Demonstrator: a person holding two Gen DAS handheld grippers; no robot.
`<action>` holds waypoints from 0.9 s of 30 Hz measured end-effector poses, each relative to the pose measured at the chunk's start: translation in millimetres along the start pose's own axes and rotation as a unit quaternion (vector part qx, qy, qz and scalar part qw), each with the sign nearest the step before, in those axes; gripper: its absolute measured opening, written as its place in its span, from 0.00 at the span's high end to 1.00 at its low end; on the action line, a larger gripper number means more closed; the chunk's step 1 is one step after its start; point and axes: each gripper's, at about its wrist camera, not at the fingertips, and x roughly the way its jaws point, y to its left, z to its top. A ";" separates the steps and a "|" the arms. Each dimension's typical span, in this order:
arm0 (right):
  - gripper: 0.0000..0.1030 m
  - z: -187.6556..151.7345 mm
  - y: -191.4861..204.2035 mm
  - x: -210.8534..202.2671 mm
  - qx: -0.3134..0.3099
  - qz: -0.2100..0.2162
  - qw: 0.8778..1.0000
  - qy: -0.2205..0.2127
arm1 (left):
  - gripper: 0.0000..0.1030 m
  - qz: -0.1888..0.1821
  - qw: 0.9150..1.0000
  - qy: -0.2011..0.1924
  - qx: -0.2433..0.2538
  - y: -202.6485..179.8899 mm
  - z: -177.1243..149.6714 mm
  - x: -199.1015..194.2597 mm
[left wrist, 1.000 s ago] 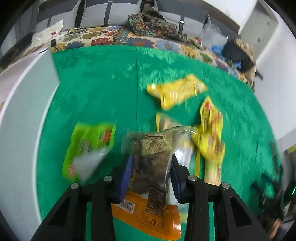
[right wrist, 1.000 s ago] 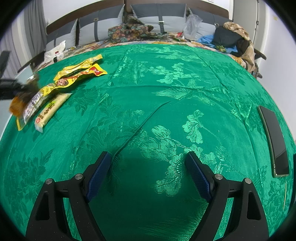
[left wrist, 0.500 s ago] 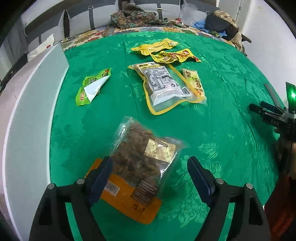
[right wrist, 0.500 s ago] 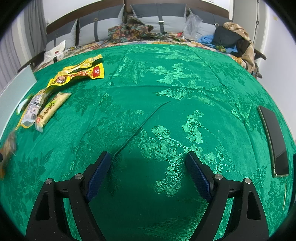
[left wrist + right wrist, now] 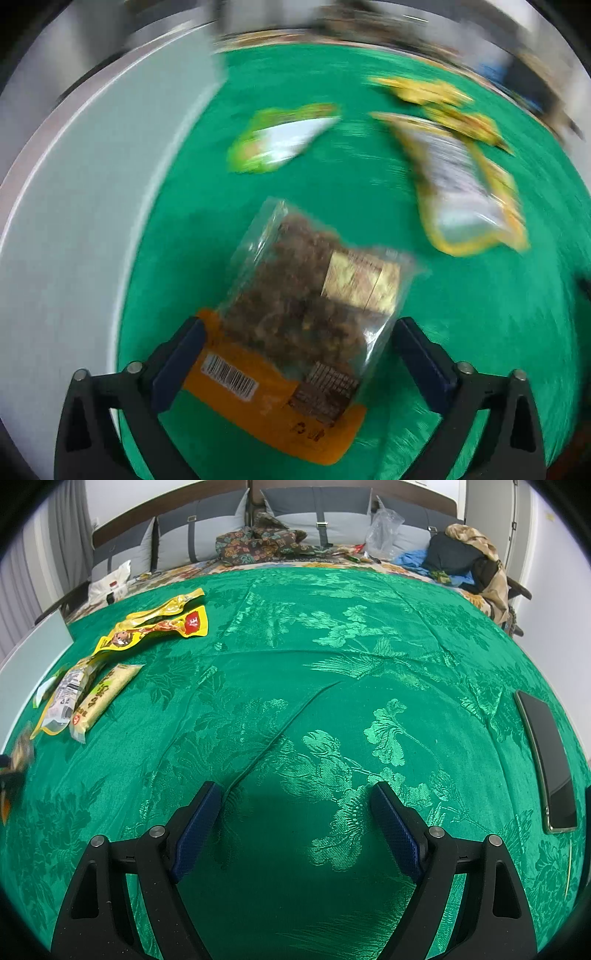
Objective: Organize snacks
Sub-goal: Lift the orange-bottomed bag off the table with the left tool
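Between the left gripper's opening fingers lies the brown snack bag; right gripper wide, empty.

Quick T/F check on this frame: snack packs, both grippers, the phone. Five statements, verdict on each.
1. The left gripper is clamped shut on the brown snack bag. False: its jaws are opening, the bag lies between the fingers with a gap at the right one.
2. The right gripper is open with nothing between its fingers. True.
3. A dark phone lies on the green cloth at the right of the right wrist view. True.
4. The green snack pack lies on top of the brown snack bag. False: it lies apart, farther up the cloth.
5. The red-and-yellow pack sits between the right gripper's fingers. False: it lies far off at the upper left.
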 end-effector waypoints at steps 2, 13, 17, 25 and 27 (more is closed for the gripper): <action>0.16 0.0 0.0 0.0 0.000 0.000 1.000 0.000 | 0.00 0.010 0.999 -0.007 -0.030 4.7 -1.2 -0.1; 0.16 0.1 -0.3 0.0 0.000 0.000 1.000 0.000 | 0.00 -0.018 0.996 -0.003 0.085 -2.1 18.0 -12.3; 0.16 0.0 -0.2 0.1 0.000 0.000 1.000 0.000 | 0.00 -0.046 0.996 0.023 0.078 9.7 27.5 7.6; 0.16 -0.1 -0.4 0.2 0.000 0.000 1.000 0.000 | 0.00 -0.035 0.996 -0.070 0.047 20.7 11.3 4.3; 0.16 0.1 -0.5 0.1 0.000 0.000 1.000 0.000 | 0.00 -0.033 0.995 -0.085 0.043 20.9 8.2 4.6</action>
